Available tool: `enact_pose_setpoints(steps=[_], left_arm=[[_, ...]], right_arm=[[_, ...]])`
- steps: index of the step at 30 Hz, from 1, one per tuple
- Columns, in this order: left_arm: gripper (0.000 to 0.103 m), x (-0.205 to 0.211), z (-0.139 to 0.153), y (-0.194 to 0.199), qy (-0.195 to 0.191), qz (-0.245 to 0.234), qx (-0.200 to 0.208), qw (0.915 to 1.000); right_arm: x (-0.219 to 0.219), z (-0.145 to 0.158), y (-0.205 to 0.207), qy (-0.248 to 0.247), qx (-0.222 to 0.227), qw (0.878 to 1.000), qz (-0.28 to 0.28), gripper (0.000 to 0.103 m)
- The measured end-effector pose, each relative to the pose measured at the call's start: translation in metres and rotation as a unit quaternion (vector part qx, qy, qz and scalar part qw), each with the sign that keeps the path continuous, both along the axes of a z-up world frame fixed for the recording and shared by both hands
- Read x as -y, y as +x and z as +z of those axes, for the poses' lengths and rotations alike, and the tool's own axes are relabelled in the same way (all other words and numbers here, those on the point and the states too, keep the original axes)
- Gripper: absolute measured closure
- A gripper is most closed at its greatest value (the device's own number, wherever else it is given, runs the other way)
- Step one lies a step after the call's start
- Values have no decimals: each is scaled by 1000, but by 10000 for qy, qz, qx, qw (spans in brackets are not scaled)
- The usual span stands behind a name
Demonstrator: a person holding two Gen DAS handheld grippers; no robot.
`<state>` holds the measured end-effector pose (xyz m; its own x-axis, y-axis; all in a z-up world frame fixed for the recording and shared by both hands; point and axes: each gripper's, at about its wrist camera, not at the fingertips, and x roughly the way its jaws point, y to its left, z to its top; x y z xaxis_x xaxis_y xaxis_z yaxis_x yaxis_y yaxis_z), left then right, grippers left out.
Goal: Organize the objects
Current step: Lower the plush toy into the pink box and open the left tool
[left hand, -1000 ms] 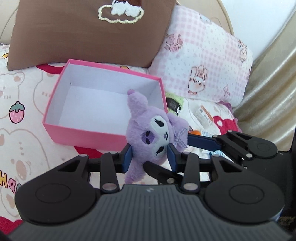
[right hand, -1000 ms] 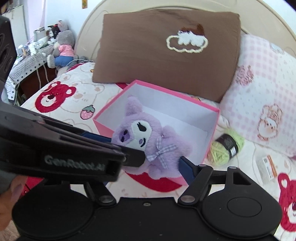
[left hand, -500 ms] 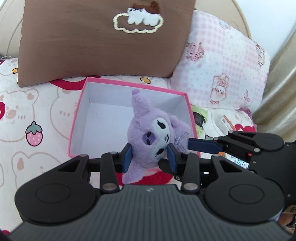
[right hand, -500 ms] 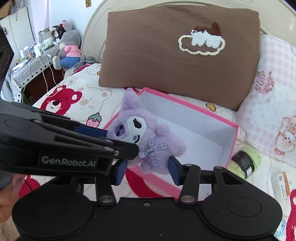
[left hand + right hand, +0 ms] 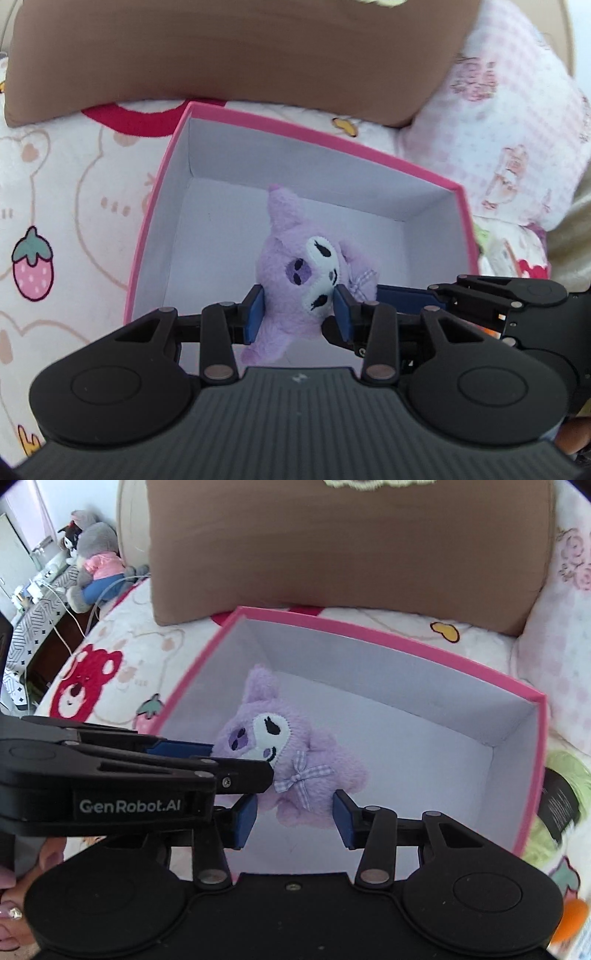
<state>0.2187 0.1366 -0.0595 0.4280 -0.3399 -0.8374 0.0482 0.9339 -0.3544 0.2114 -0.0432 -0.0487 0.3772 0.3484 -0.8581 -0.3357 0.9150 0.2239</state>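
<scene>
A purple plush toy (image 5: 299, 280) with a white face and a checked bow is held over the inside of a pink box (image 5: 155, 206) with white walls. My left gripper (image 5: 298, 314) is shut on the plush's head. In the right wrist view the plush (image 5: 291, 760) hangs inside the box (image 5: 406, 635), with my right gripper (image 5: 293, 818) on either side of its lower body, blue pads close to it. Whether the right pads press it I cannot tell.
The box sits on a bear-print bedspread (image 5: 55, 206). A brown pillow (image 5: 351, 546) and a pink checked pillow (image 5: 509, 122) lie behind it. A green yarn ball (image 5: 561, 794) lies right of the box. Stuffed toys (image 5: 92, 568) sit at far left.
Both grippers moved forward and down with the plush, from the box's near edge to inside it. The right gripper's pads have closed in around the plush's lower body.
</scene>
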Motion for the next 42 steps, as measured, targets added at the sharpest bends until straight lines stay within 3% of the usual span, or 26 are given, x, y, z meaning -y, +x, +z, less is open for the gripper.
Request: enact_pose_setpoints(steps=[4, 10, 18, 24, 29, 33, 37, 42], left_arm=[[65, -1, -11, 15, 182, 114, -45, 9998], [67, 0, -29, 37, 152, 201, -277, 9993], [72, 6, -45, 49, -20, 391, -405, 9984], [72, 6, -40, 41, 467, 278, -234, 9982], [72, 7, -43, 34, 657, 241, -269, 9972], [72, 1, -43, 34, 595, 573, -205, 9964], [72, -1, -30, 26, 668, 665, -35, 9955], [72, 4, -11, 8, 684, 499, 67, 9964]], right_arm=[[-2, -13, 19, 15, 81, 9994, 344, 54], [-8, -28, 43, -277, 19, 9979, 588, 54], [1, -55, 70, -241, -526, 9983, 110, 57], [7, -56, 67, 45, -778, 9970, -2, 57], [-3, -57, 57, 1, -758, 9970, 169, 57], [-5, -64, 64, 82, -944, 9955, 14, 58], [6, -57, 60, 424, -767, 9961, -137, 58], [11, -26, 25, 344, -218, 9987, 318, 57]])
